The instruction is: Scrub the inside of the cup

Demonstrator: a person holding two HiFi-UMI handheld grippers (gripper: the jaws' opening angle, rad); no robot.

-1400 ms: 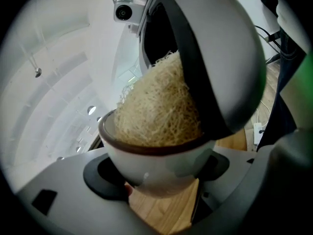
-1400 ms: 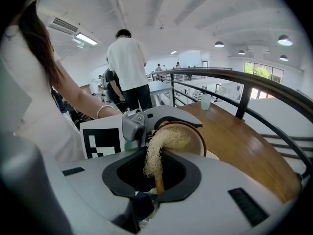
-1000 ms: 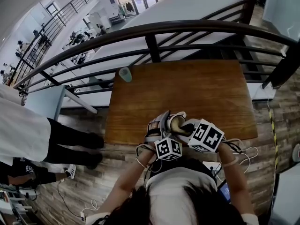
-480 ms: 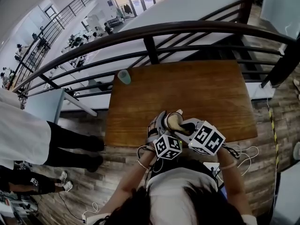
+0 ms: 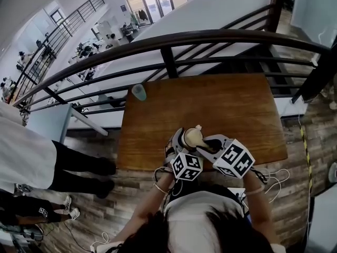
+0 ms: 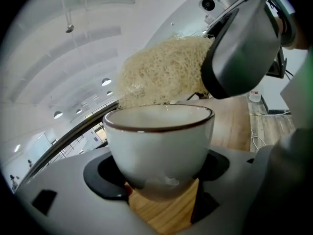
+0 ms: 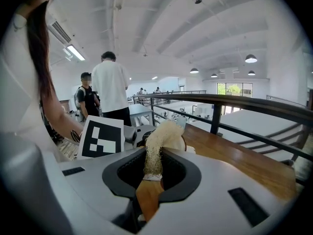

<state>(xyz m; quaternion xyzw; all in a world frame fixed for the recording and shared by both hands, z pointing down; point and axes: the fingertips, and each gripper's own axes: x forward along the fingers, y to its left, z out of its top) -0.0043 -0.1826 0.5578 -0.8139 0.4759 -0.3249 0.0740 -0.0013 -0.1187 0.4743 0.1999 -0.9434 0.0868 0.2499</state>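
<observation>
A white cup (image 6: pixel 159 141) with a brown rim sits between the jaws of my left gripper (image 6: pixel 161 180), which is shut on its lower body. In the head view the cup (image 5: pixel 190 137) is held tilted over the wooden table's (image 5: pixel 221 104) front edge, with the left gripper (image 5: pixel 181 143) beside it. My right gripper (image 7: pixel 152 173) is shut on the wooden handle of a loofah brush (image 7: pixel 146 197). The brush's pale fibre head (image 6: pixel 161 72) reaches over the rim into the cup. Right gripper (image 5: pixel 206 144) comes in from the right.
A small teal cup (image 5: pixel 139 91) stands at the table's back left corner. A dark metal railing (image 5: pixel 210 36) runs behind the table. People stand to the left (image 5: pixel 31 152), also seen in the right gripper view (image 7: pixel 110 87). Cables (image 5: pixel 276 173) lie on the floor.
The cup and both grippers have drifted slightly to the left and away from me. Both grips look the same.
</observation>
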